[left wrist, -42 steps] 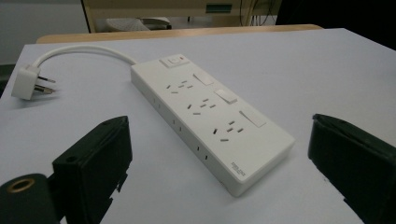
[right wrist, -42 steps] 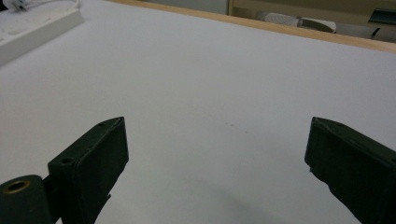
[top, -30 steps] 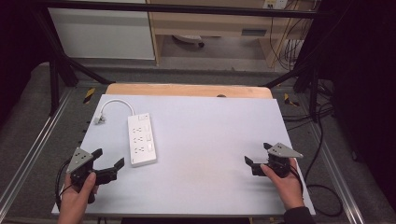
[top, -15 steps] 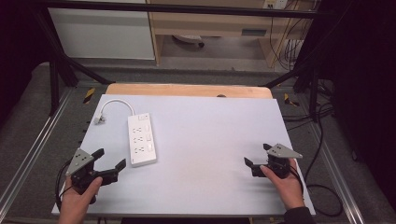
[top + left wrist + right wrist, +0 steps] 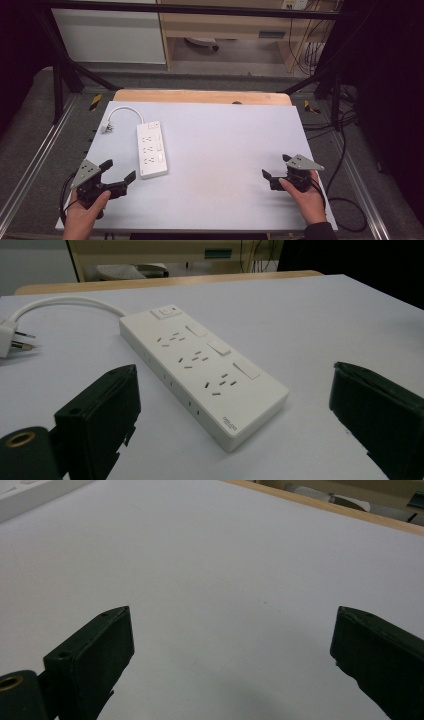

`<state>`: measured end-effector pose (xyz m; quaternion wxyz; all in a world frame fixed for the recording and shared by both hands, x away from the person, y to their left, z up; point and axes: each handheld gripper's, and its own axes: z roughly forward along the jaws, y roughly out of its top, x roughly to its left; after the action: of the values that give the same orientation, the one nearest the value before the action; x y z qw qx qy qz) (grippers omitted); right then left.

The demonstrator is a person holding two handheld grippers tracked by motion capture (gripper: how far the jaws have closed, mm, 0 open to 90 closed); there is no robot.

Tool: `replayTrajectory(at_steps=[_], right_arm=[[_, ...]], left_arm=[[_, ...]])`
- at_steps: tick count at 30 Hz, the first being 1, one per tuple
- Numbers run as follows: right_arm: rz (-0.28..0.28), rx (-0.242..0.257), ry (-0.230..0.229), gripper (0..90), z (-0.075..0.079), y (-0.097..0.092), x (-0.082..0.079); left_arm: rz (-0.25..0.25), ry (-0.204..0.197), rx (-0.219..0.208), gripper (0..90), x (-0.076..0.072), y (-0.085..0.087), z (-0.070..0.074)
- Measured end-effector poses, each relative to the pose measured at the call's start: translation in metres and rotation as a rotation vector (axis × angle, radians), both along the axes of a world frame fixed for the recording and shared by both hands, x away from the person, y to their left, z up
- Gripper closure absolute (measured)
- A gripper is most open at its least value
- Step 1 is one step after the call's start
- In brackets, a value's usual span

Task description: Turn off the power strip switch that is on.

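The power strip (image 5: 200, 370) bears a small printed mark (too tiny to read).

a pale grey table (image 5: 225, 145) with a wooden strip along its far edge bears a white power strip (image 5: 151, 155) lying flat on its left half, its white cord (image 5: 124, 111) curling to a plug (image 5: 105, 129) near the left edge.

White power strip (image 5: 200, 365) between spread tool (image 5: 235, 405) jaws

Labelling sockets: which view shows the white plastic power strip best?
Left gripper view: the white plastic power strip lies close, sockets and switches sharp. High view has the whole strip but small; right gripper view catches just a corner.
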<state>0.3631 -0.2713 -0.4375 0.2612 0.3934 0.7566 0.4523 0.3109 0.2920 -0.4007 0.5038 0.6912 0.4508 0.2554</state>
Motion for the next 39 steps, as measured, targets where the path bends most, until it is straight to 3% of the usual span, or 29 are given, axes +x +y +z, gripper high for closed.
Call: replayTrajectory(at_steps=[5, 12, 22, 34, 39], right_arm=[[-0.002, 0.004, -0.001, 4.4, 0.000, -0.001, -0.001], [0.006, 0.009, 0.000, 4.4, 0.000, 0.000, -0.002], [0.024, 0.023, 0.010, 4.2, 0.001, 0.001, -0.002], [0.034, 0.021, 0.018, 3.8, 0.000, 0.003, -0.002], [0.036, 0.019, 0.019, 3.8, -0.001, 0.003, -0.002]], left_arm=[[0.012, 0.020, -0.031, 6.2, 0.003, 0.004, 0.001], [0.033, 0.021, -0.019, 6.5, 0.010, 0.005, 0.006], [-0.014, 0.043, 0.015, 6.5, 0.021, -0.013, 0.017], [-0.059, 0.028, 0.050, 6.4, 0.038, -0.033, 0.034], [-0.079, 0.033, 0.040, 6.5, 0.044, -0.040, 0.042]])
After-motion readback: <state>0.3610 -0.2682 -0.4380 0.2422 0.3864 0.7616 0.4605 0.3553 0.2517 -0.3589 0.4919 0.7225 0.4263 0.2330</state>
